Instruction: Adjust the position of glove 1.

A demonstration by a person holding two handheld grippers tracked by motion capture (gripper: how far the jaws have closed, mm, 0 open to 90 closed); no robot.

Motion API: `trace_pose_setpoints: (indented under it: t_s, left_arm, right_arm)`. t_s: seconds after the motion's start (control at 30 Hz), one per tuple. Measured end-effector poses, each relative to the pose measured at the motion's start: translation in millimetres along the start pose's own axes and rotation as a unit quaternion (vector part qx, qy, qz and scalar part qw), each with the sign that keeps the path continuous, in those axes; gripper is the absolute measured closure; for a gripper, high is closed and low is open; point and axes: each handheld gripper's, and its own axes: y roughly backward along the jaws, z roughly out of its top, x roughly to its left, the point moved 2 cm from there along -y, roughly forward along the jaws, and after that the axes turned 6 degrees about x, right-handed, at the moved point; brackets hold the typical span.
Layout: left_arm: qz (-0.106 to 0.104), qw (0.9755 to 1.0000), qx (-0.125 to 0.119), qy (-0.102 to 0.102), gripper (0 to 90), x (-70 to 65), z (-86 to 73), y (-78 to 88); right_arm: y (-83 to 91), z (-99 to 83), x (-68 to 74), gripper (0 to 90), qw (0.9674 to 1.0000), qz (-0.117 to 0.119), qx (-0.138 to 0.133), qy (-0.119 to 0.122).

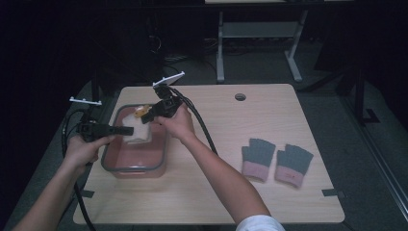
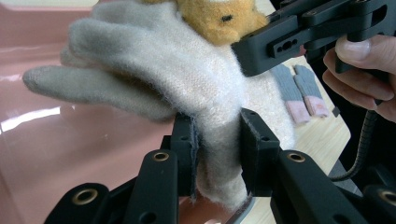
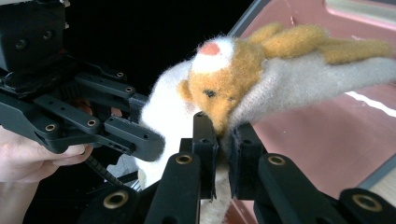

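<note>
At the left of the high view, the left gripper (image 1: 126, 130) reaches in level over the near-left part of a pink bin (image 1: 161, 161) with a grey rim, which stands on the left half of the tabletop (image 1: 216, 192). In the left gripper view its fingers (image 2: 187, 144) are closed on the lower, cuff-side part of a cream woolly glove (image 2: 196, 88), the wool squeezed between the two pads. The glove hangs just above the bin's pink floor, its fingers spreading away to the left of that view.

A little further right, the right gripper (image 1: 146, 118) comes down at a slant from the far side of the bin. In the right gripper view its fingers (image 3: 205, 135) are pinched tight on the same glove's edge, right beside an orange animal face (image 3: 219, 79) sewn onto it; whether the pads also catch the face itself is hard to say. So both grippers hold one glove over the bin, close together.

Well apart on the right half of the tabletop lies a pair of grey gloves (image 1: 276, 159) with pink cuffs, side by side and flat.
</note>
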Motion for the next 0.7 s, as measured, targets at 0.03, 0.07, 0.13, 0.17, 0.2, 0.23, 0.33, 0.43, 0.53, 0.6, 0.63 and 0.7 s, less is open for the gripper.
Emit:
trace_pose_setpoints:
  t_s: [0.03, 0.07, 0.13, 0.17, 0.2, 0.23, 0.33, 0.43, 0.53, 0.6, 0.63, 0.7]
  left_arm:
    - [0.0, 1.0, 0.0, 0.001, 69.9, 1.1, -0.7, -0.6]
    - [0.001, 1.0, 0.003, 0.001, 69.9, 2.5, -1.6, -1.1]
    - [0.002, 1.0, 0.006, 0.004, 70.0, 4.9, -3.4, -2.7]
    - [0.002, 1.0, 0.007, 0.006, 70.1, 6.1, -4.3, -3.6]
    - [0.002, 0.9999, 0.009, 0.008, 70.1, 7.4, -5.3, -4.7]
    - [0.003, 0.9999, 0.013, 0.007, 70.1, 9.0, -6.4, -5.8]
    - [0.007, 0.9998, 0.017, 0.012, 70.1, 11.9, -9.0, -8.8]
    - [0.01, 0.9995, 0.024, 0.017, 70.1, 16.1, -12.7, -13.3]
    - [0.016, 0.9991, 0.034, 0.018, 70.1, 19.4, -15.5, -16.6]
    - [0.022, 0.9986, 0.043, 0.022, 70.2, 23.2, -19.0, -21.1]
    - [0.022, 0.9986, 0.043, 0.022, 70.1, 23.2, -19.0, -21.1]
    - [0.026, 0.9981, 0.049, 0.024, 70.1, 25.7, -21.3, -24.6]
  right_arm:
    - [-1.9, -0.1, -1.1, 82.8, 1.0, -0.002, 0.002, -0.002]
    - [-3.7, -0.4, -2.0, 82.8, 1.0, 0.001, 0.003, -0.001]
    - [-7.4, -1.2, -3.8, 82.8, 1.0, 0.0, 0.004, -0.004]
    - [-8.7, -1.9, -4.6, 82.8, 0.9999, 0.002, 0.008, -0.007]
    - [-10.7, -2.5, -6.1, 82.8, 1.0, 0.002, 0.007, -0.007]
    - [-12.4, -3.3, -7.2, 82.8, 0.9999, 0.003, 0.008, -0.011]
    - [-17.8, -6.0, -11.0, 82.8, 0.9998, 0.005, 0.009, -0.016]
    - [-24.9, -9.1, -16.1, 82.7, 0.9997, 0.004, 0.013, -0.021]
    - [-28.9, -11.0, -18.5, 82.5, 0.9996, 0.004, 0.015, -0.025]
    - [-37.2, -14.6, -24.7, 82.4, 0.9992, 0.003, 0.025, -0.031]
    - [-37.2, -14.6, -24.7, 82.4, 0.9992, 0.003, 0.025, -0.031]
    - [-42.0, -16.8, -28.1, 82.4, 0.999, 0.004, 0.028, -0.035]
